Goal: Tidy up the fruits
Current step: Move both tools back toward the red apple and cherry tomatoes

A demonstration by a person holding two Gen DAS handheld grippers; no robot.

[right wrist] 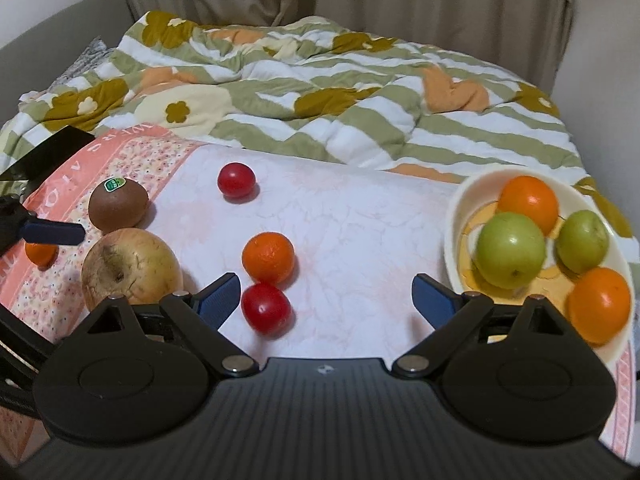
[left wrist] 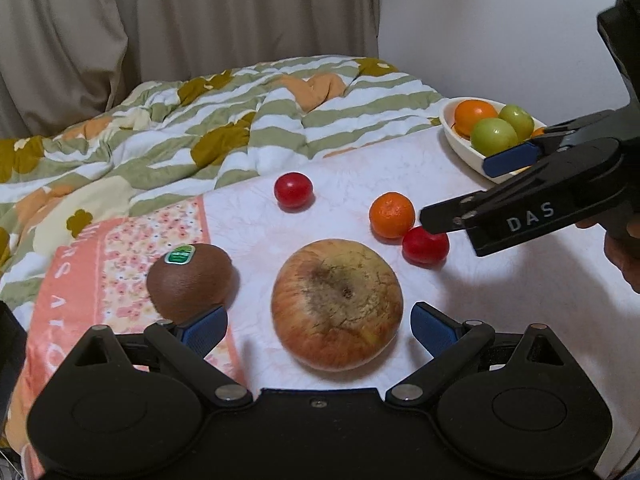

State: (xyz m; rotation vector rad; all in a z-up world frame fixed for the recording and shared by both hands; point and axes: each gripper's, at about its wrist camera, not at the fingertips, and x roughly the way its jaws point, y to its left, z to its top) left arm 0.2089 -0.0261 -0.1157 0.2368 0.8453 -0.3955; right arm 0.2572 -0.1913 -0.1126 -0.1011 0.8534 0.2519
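A big apple (left wrist: 337, 304) (right wrist: 131, 269) lies on the pale mat (left wrist: 344, 184), between the open fingers of my left gripper (left wrist: 319, 327). A brown kiwi (left wrist: 191, 280) (right wrist: 118, 205) lies to its left. Two red tomatoes (left wrist: 293, 189) (left wrist: 425, 245) and a mandarin (left wrist: 391, 214) (right wrist: 268, 257) lie beyond it. A white bowl (left wrist: 460, 140) (right wrist: 456, 216) at the right holds green fruits (right wrist: 511, 255) and oranges (right wrist: 528, 202). My right gripper (right wrist: 326, 300) is open and empty, with a tomato (right wrist: 265, 308) by its left finger.
A striped green and white quilt (left wrist: 240, 120) (right wrist: 320, 92) is heaped behind the mat. Beige curtains (left wrist: 200, 12) hang at the back. Another small orange (right wrist: 40, 254) lies at the left by my left gripper's finger (right wrist: 52, 233).
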